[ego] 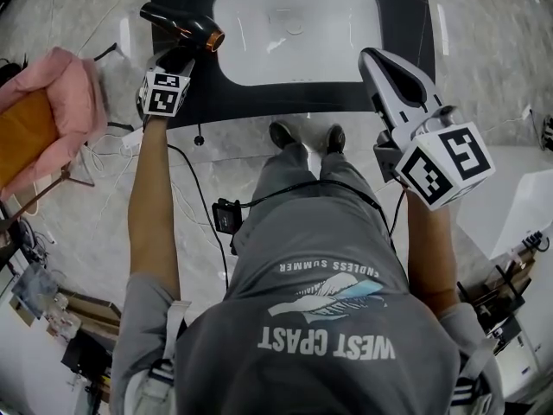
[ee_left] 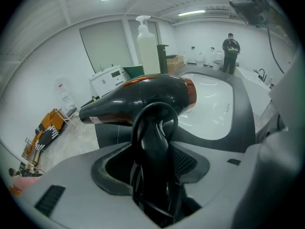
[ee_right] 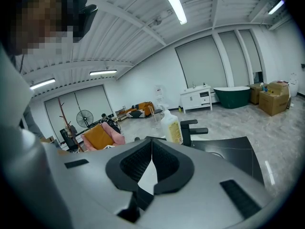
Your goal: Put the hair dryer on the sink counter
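**Item: hair dryer** (ego: 183, 26), black body with a copper band at one end. Location: carried over the left margin of the dark sink tabletop (ego: 406, 24), just beside the white basin (ego: 294, 33), copper end toward the basin. It appears to be held off the surface, though no view shows the underside.

**Left tongs** (ego: 177, 54): pinching the hair dryer by its handle, with a loop of black cord (ee_left: 143, 123) caught in the same grip. The body lies crosswise above the pads.

**Right tongs** (ego: 376, 59): pressed together at the tips, carrying nothing, hovering near the tabletop's right front corner.

**Also present:** soap bottle (ee_left: 147, 46) at the tabletop's far side.

**Step in hand (judged):** transport is nearly complete and the placing phase is beginning.

**Next move calls for:** lowering the dryer onto bare tabletop left of the basin, laying the body flat so it cannot roll toward the basin or the edge. The left tongs should part only once it rests steadily, with the cord freed from the pads.
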The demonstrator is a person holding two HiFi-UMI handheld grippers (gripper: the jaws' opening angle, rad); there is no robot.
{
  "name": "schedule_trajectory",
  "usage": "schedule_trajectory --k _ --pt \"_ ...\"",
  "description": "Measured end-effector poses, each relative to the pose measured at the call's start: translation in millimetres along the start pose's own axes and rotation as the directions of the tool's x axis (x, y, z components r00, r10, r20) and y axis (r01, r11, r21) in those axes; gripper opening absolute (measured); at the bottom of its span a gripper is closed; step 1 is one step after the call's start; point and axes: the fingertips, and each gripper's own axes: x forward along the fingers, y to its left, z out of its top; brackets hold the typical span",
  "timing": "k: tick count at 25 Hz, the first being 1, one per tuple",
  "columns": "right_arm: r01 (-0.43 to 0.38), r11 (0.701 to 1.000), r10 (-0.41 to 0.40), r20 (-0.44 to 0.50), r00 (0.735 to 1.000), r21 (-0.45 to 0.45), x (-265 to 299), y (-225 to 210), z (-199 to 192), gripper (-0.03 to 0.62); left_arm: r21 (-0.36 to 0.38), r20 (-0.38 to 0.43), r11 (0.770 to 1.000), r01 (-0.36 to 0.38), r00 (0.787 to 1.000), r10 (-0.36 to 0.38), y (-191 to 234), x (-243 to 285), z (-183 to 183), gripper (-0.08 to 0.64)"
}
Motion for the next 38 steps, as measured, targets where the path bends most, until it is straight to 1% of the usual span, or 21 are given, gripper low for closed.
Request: schedule_trajectory --k 5,10,17,22,26,32,35,38 --pt "0.0 1.0 0.0 -0.01 1.0 0.001 3 1 -3 0.029 0.043 -0.042 0.999 -0.007 0.999 0.009 0 7 -8 0.244" --pt "0.0 1.0 0.0 -0.014 1.0 0.004 5 -1 -4 0.029 0.016 -0.035 1.0 -0.007 0.999 0.008 2 10 -10 0.244" --pt "-0.009 1.0 0.009 -0.024 1.0 0.005 7 -5 -5 0.029 0.009 -0.029 0.999 -0.031 0.999 0.031 4 13 -14 0.25" --pt "-0.017 1.0 0.017 -0.021 1.0 0.005 6 -9 -2 0.029 0.02 -0.022 0.999 -0.049 0.999 0.049 7 16 -14 0.258" --pt "-0.023 1.0 0.023 -0.02 1.0 0.005 1 -14 0 0.029 -0.02 -0.035 0.999 -0.034 0.999 0.033 6 16 -15 0.266" --pt "-0.029 1.0 0.029 -0.017 0.999 0.001 -7 -22 4 0.029 -0.021 -0.048 0.998 -0.057 0.997 0.056 4 13 -13 0.27" --pt "-0.034 0.999 0.034 -0.02 0.999 -0.002 -9 -23 3 0.029 -0.015 -0.052 0.998 -0.059 0.997 0.058 3 13 -14 0.298" --pt "-0.037 0.999 0.037 -0.021 0.999 -0.003 -10 -26 3 0.029 -0.013 -0.054 0.999 -0.039 0.998 0.039 1 13 -14 0.336"
